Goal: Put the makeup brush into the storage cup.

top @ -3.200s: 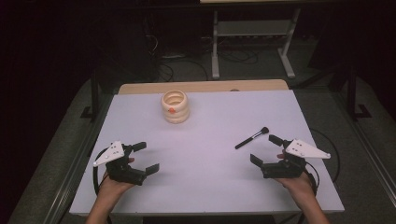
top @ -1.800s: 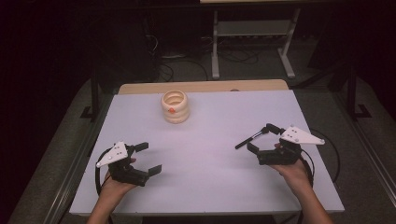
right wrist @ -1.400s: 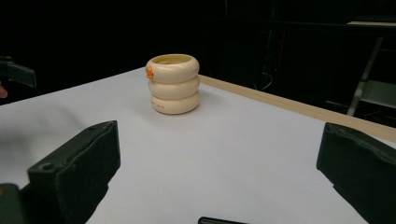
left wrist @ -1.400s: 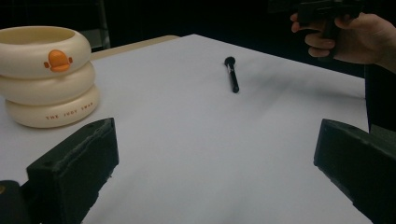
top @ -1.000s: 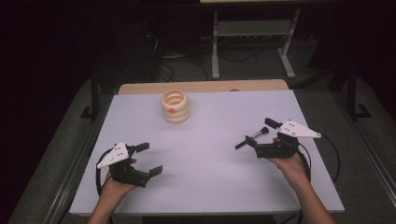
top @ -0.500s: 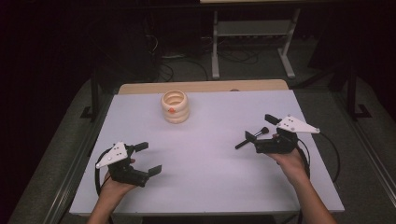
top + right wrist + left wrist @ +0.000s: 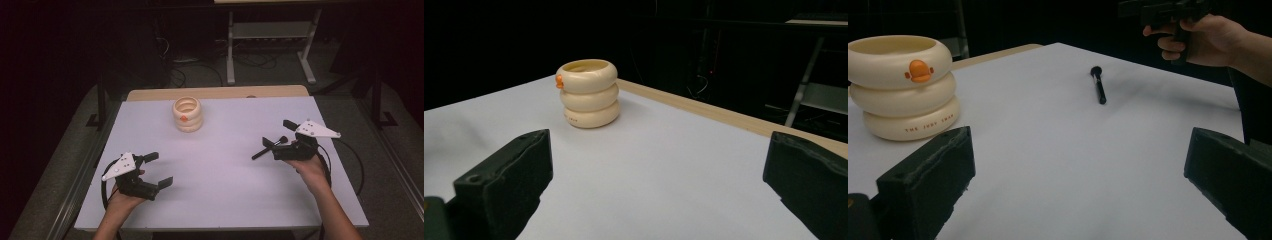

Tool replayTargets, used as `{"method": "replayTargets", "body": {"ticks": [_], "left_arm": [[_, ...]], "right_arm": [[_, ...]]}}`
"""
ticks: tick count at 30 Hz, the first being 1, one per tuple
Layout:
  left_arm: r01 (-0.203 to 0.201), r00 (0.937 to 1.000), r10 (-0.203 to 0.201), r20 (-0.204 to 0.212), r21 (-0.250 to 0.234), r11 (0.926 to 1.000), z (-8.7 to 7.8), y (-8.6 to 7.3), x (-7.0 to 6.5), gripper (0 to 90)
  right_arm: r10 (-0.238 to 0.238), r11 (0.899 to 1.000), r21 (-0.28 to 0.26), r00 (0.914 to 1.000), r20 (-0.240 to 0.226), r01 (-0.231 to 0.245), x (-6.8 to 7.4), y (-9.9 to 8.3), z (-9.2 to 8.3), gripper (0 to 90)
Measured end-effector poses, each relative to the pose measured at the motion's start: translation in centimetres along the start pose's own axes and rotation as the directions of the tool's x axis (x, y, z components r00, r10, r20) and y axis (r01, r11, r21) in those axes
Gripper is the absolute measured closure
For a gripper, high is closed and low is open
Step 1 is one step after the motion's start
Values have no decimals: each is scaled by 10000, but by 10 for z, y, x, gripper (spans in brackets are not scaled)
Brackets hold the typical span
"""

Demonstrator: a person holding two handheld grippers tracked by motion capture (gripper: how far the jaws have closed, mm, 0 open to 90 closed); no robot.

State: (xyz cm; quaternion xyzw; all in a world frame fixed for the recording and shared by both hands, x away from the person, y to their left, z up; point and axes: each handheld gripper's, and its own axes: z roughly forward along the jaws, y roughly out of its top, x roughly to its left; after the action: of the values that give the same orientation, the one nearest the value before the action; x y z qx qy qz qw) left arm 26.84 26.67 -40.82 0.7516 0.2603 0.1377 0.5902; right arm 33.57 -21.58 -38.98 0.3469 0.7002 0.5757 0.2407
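Note:
A cream holder (image 7: 187, 115) made of three stacked rings, with an orange mark, stands at the back middle of the white table (image 7: 225, 200). A slim black brush (image 7: 267, 148) lies flat at the right. My right gripper (image 7: 283, 139) hovers open just over the brush's right end, nothing between its jaws. My left gripper (image 7: 159, 169) rests open near the front left. The left gripper view has the holder (image 7: 903, 87), the brush (image 7: 1098, 85) and the other hand's gripper (image 7: 1168, 12) beyond my open left gripper (image 7: 1078, 175). The right gripper (image 7: 654, 175) faces the holder (image 7: 589, 94).
A wooden strip (image 7: 220, 92) runs along the table's far edge. Behind it stand a metal frame (image 7: 270, 35) and cables on a dark floor. A black cable trails from each gripper near the table's side edges.
My right gripper has moved forward and left from the front right until it is over the brush's end. The left gripper, brush and holder have stayed put.

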Motion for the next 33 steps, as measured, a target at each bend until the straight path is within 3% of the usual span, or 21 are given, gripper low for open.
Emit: {"method": "replayTargets", "body": {"ticks": [24, 33], "left_arm": [[52, 10000, -52, 37, -125, 9999, -1, 0, 2, 0], [106, 9999, -106, 26, -195, 9998, -1, 0, 1, 0]], "right_arm": [[49, 9996, 276, 10000, -7, -49, -20, 10, 11, 0], [-62, 9973, 729, 10000, 21, 61, -26, 14, 15, 0]]}}
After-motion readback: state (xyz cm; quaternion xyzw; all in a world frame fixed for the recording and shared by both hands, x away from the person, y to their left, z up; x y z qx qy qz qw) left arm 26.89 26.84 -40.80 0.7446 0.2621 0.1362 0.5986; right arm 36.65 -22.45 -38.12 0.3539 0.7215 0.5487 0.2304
